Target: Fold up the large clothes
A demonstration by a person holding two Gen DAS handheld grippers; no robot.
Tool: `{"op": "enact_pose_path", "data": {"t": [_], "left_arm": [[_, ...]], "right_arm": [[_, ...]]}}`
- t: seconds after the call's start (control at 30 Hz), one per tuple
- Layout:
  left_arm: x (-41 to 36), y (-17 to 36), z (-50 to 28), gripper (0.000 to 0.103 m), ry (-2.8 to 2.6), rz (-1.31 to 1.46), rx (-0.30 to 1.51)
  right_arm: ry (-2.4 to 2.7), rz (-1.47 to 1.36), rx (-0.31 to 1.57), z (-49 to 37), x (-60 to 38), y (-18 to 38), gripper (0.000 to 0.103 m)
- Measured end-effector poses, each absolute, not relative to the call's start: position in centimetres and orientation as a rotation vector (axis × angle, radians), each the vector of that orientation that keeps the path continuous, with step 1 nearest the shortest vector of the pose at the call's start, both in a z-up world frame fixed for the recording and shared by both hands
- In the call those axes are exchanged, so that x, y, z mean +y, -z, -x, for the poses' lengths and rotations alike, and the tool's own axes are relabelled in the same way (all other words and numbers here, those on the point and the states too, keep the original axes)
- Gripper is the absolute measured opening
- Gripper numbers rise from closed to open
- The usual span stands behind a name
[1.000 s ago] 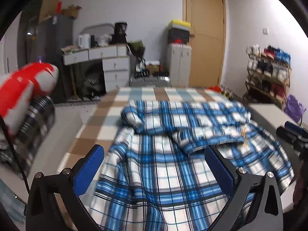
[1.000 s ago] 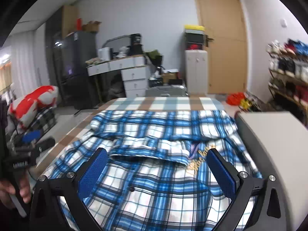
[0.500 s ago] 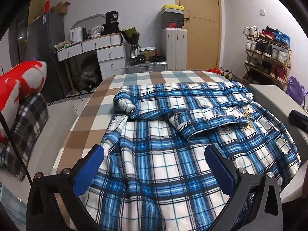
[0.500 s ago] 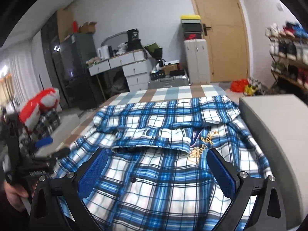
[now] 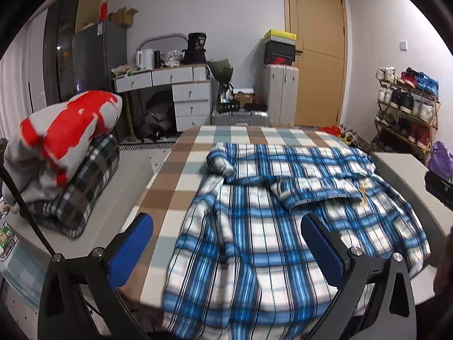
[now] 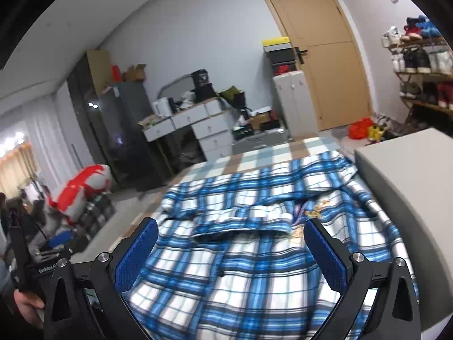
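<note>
Left wrist view: the left gripper hangs with its blue-padded jaws spread wide and nothing between them, above the near part of a large blue-and-white plaid flannel shirt. The shirt lies spread on a bed covered in a brown, white and pale-blue checked sheet, its long axis running from the near edge, where the hem spills over, toward the far end, where a sleeve is folded across the chest. The shirt's left border lies just under and slightly right of the left pad, so this gripper looks the nearer one to that side. Bare sheet runs along the bed's left edge, giving room to draw cloth inward. A red-and-grey cushion on a dark plaid pillow sits well apart, beyond the left edge. A grey slab borders the bed's right edge.

Right wrist view: the right gripper is likewise released and empty, held over the shirt's middle, with the folded sleeve and gold chest embroidery just ahead. The shirt's right side presses against the grey slab, so there is little free room there; I judge the right border will need lifting clear before folding. The person's hand holding the other tool shows at lower left.
</note>
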State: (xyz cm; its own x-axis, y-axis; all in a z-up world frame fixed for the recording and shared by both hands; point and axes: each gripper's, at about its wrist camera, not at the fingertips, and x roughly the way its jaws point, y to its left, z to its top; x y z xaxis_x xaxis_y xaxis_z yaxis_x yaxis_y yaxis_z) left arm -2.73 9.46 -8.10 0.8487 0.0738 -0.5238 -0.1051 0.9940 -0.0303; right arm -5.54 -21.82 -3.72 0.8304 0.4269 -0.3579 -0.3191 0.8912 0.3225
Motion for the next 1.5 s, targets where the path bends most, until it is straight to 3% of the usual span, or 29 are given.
{"op": "enact_pose_path", "data": {"t": [0.37,0.57,0.83,0.97,1.03,1.17,1.2,1.27,1.33,1.5], "left_arm": [[14.6,12.4,2.2,0.102,0.157,0.185,0.906],[14.7,13.7,1.7,0.102,0.133,0.157,0.930],[16.0,17.7,-0.9,0.102,0.161,0.227,1.158],[16.2,18.0,-0.8,0.101,0.169,0.269,1.176],[16.2,18.4,-0.7,0.089,0.161,0.270,1.204],[16.1,18.3,-0.2,0.076,0.114,0.222,1.177],[16.1,18.2,0.0,0.068,0.099,0.212,1.170],[16.6,18.1,0.3,0.047,0.069,0.210,1.159],[17.1,18.1,0.4,0.001,0.105,0.244,1.166],[17.5,17.8,0.5,0.000,0.164,0.317,1.157]], "right_arm": [[-0.353,-0.307,0.475,5.3,-23.9,4.9,0.103],[-0.334,-0.333,0.496,5.0,-24.9,5.5,0.103],[-0.350,-0.335,0.504,5.0,-24.7,5.5,0.103],[-0.367,-0.319,0.509,5.1,-24.3,5.5,0.103],[-0.372,-0.309,0.513,5.1,-24.1,5.5,0.103],[-0.381,-0.303,0.517,5.2,-23.8,5.5,0.103],[-0.381,-0.301,0.518,5.2,-23.7,5.5,0.103],[-0.390,-0.297,0.524,5.2,-23.6,5.6,0.103],[-0.402,-0.298,0.535,5.1,-23.5,5.6,0.103],[-0.414,-0.299,0.544,5.1,-23.3,5.7,0.103]]}}
